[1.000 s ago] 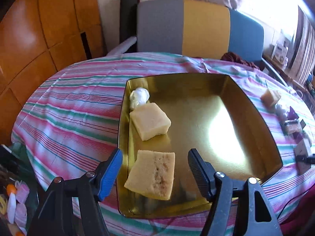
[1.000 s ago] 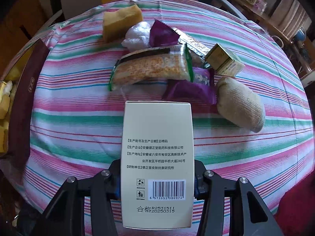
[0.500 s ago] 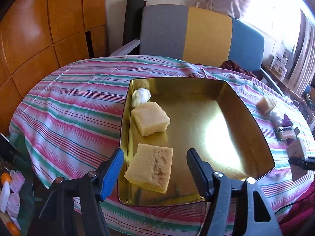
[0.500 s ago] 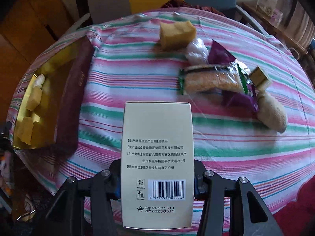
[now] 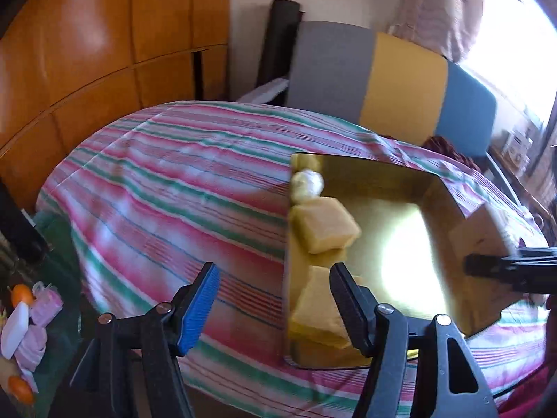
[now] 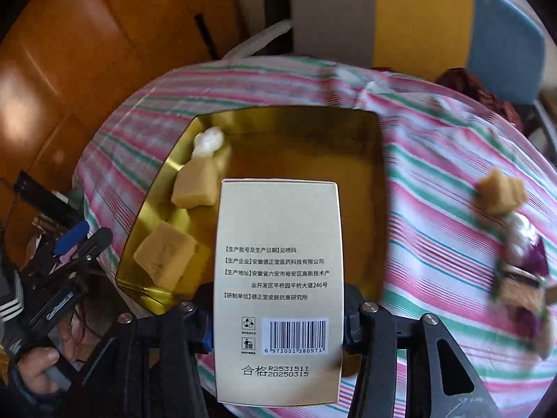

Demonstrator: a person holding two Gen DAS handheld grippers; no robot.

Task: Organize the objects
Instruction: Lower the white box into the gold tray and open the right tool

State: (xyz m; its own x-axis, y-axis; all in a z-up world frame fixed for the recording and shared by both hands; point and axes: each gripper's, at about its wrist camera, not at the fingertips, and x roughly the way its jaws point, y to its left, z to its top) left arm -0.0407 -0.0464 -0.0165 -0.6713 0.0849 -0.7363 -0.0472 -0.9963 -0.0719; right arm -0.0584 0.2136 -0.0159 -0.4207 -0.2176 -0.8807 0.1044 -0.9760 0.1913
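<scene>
Gold tray (image 6: 377, 160) sits on the striped tablecloth (image 5: 181, 188), and my right gripper (image 6: 278, 324) is clamped on the cream carton (image 6: 278, 278), pads pressing both long sides, barcode face toward the camera, carton hanging over the tray's near half. In the tray, along its left wall: a white wrapped ball (image 6: 208, 141) in the far corner, a yellow sponge block (image 6: 195, 184) just in front of it, a second sponge block (image 6: 163, 257) nearer me. My left gripper (image 5: 273, 301) is empty, jaws wide apart after just narrowing a bit, nothing between them; blue pad (image 5: 198, 308) over bare cloth, the other finger overlapping the tray's near-left corner in view. It shows at left in the right wrist view, with the hand (image 6: 34, 365) on its grip. Right of the tray on the cloth, well apart from it: a third sponge block (image 6: 501, 193), then a blurred cluster of wrapped snacks (image 6: 522, 278). Striped chair back (image 5: 390, 83) behind the table
</scene>
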